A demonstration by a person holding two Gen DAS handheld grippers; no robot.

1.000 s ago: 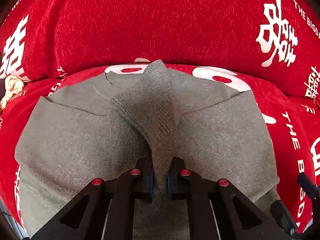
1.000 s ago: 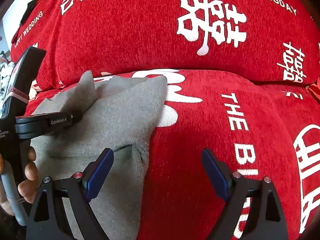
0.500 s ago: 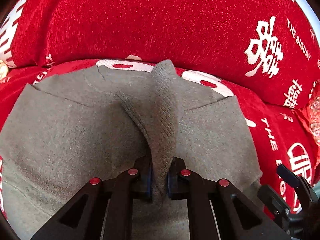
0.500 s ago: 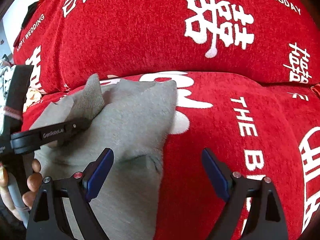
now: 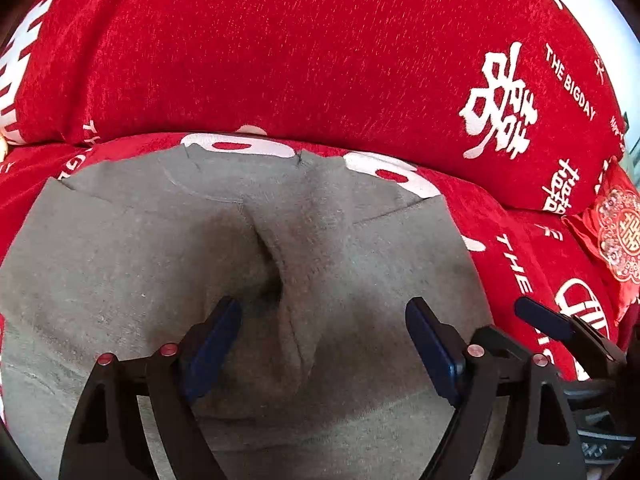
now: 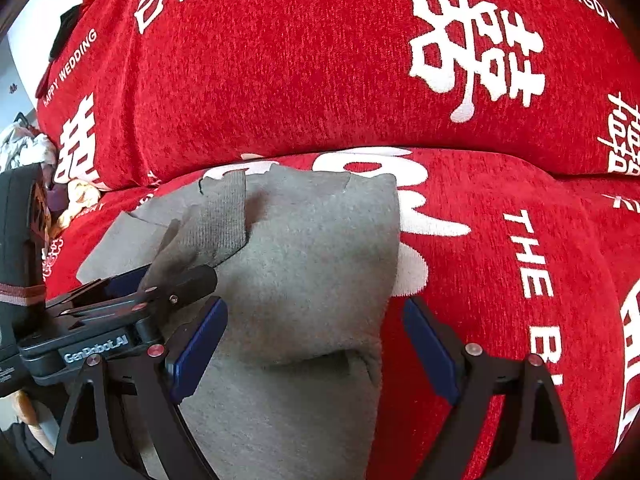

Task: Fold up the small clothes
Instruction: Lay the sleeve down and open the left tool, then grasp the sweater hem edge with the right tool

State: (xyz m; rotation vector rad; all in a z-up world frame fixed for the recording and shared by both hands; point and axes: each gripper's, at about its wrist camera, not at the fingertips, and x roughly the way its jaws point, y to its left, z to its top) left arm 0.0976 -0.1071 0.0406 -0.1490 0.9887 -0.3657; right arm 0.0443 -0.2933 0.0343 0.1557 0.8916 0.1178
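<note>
A red sofa (image 5: 280, 60) with white wedding lettering fills both views. A grey garment (image 5: 120, 272) lies spread on its seat, filling the lower half of your left wrist view. Your left hand-held gripper (image 5: 322, 336) has just been opening; its pads stand apart, a raised fold between them untouched. Your right hand-held gripper (image 6: 316, 340) is spread wide over the garment's right edge.

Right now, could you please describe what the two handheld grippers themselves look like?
Both are black plastic. The left gripper and right gripper each have triangular cut-out fingers, dark blue pads and small red pivot caps. The left one's body bears white "GenRobot.AI" lettering and a dark red band.
</note>
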